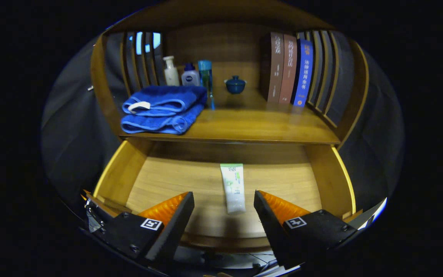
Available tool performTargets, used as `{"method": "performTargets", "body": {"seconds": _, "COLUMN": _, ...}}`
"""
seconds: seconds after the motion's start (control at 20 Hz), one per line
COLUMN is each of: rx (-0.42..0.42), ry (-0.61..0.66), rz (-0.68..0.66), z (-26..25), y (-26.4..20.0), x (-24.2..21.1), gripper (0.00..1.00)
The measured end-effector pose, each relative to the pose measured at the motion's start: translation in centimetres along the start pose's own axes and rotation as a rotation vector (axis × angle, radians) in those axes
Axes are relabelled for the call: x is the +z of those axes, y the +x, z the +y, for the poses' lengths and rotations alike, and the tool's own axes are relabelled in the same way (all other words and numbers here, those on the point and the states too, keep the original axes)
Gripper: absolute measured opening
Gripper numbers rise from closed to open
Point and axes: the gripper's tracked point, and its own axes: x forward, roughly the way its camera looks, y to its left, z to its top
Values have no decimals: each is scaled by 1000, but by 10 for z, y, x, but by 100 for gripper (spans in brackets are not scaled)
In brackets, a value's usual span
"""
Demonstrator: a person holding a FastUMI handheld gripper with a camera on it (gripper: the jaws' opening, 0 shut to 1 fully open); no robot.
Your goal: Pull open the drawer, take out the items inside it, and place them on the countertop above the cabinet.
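While we hover over the pulled-out drawer (129, 175):
left finger (175, 215): beside tube, apart
tube (233, 187): on drawer floor between fingers, long axis pointing away from us
jaws: wide, holding nothing

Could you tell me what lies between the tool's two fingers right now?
The open tool frames the white tube, lying untouched on the drawer floor, in the gripper view.
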Motion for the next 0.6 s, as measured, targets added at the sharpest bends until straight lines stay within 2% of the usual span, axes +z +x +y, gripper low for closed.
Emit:
{"method": "performTargets", "body": {"seconds": 0.3, "rx": -9, "ry": 31, "rz": 269, "z": -11, "y": 49, "x": -26, "gripper": 99}}
{"method": "performTargets", "body": {"seconds": 0.4, "rx": -19, "ry": 43, "rz": 327, "z": -16, "y": 59, "x": -34, "gripper": 99}}
{"method": "performTargets", "body": {"seconds": 0.6, "rx": -39, "ry": -26, "rz": 405, "z": -21, "y": 69, "x": -51, "gripper": 94}}
